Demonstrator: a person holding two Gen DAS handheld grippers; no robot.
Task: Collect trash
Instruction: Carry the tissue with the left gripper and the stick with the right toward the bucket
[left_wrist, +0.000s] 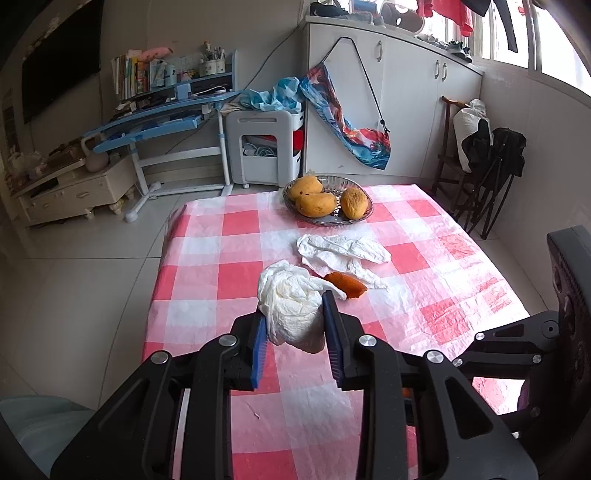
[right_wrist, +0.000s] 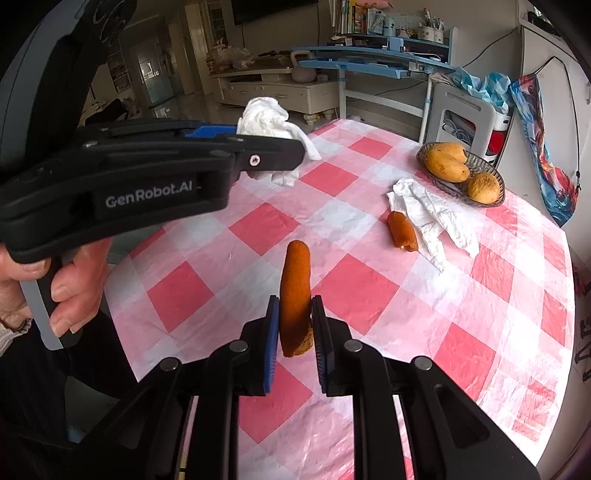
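My left gripper (left_wrist: 294, 308) is shut on a crumpled white tissue wad (left_wrist: 291, 302) and holds it above the checked table; the tissue wad also shows in the right wrist view (right_wrist: 267, 122). My right gripper (right_wrist: 294, 306) is shut on an orange peel strip (right_wrist: 294, 291), held upright above the table. A second orange peel piece (left_wrist: 346, 284) (right_wrist: 402, 229) lies on the cloth beside a flattened white tissue (left_wrist: 343, 253) (right_wrist: 430, 214).
A glass bowl (left_wrist: 354, 219) (right_wrist: 491, 173) with three mangoes stands at the table's far side. The pink checked tablecloth (left_wrist: 229, 258) covers the table. A blue desk (left_wrist: 159, 118), a white cart and cabinets stand beyond. A folded chair is at right.
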